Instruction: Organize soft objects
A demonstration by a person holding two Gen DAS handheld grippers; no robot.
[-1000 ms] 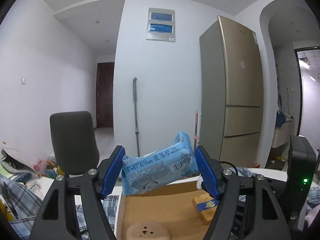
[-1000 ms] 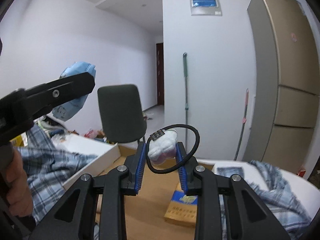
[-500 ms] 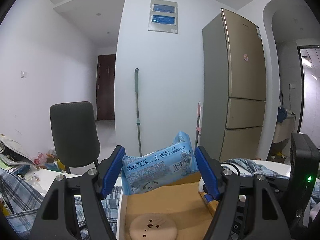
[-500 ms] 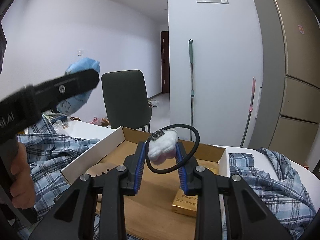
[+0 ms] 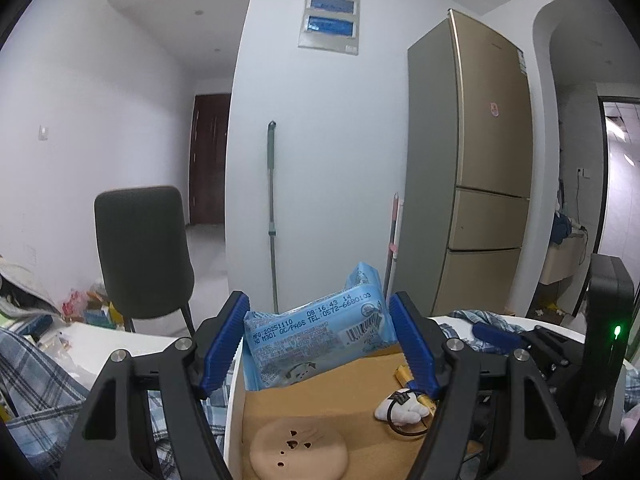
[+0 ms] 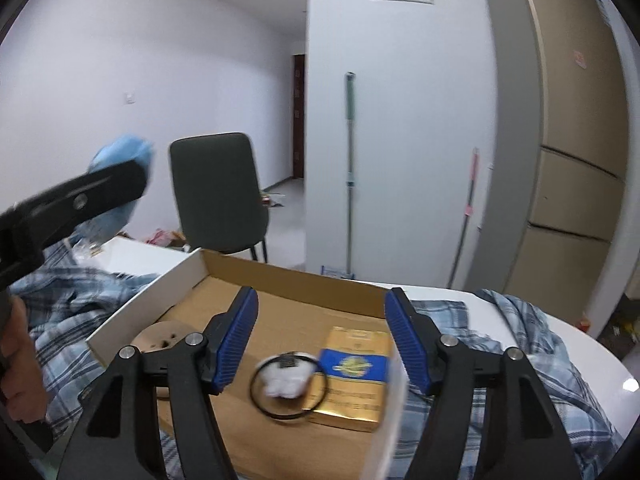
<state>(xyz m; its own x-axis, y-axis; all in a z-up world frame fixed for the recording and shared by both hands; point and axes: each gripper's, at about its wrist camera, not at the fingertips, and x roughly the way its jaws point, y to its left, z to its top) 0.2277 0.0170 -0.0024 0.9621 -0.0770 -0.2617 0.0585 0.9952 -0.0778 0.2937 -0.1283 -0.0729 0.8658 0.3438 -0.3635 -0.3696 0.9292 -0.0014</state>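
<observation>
My left gripper (image 5: 318,340) is shut on a light blue tissue pack (image 5: 316,336) and holds it above the near left part of the open cardboard box (image 5: 280,404). My right gripper (image 6: 322,340) is open and empty over the box (image 6: 280,280). A white fluffy hair tie with a black elastic loop (image 6: 286,380) lies on the box floor between its fingers, beside a gold and blue packet (image 6: 352,380); it also shows in the left wrist view (image 5: 402,410). The left gripper with the pack (image 6: 116,184) shows at the left of the right wrist view.
A round tan pad (image 5: 298,454) lies in the box near its front. Plaid blue cloth (image 6: 520,360) covers the white table (image 6: 592,356) around the box. A dark chair (image 5: 140,252), a mop (image 5: 272,216) and a fridge (image 5: 472,168) stand behind.
My right gripper opened and let go of the white hair tie, which dropped onto the box floor beside the gold packet. The left gripper still holds the tissue pack.
</observation>
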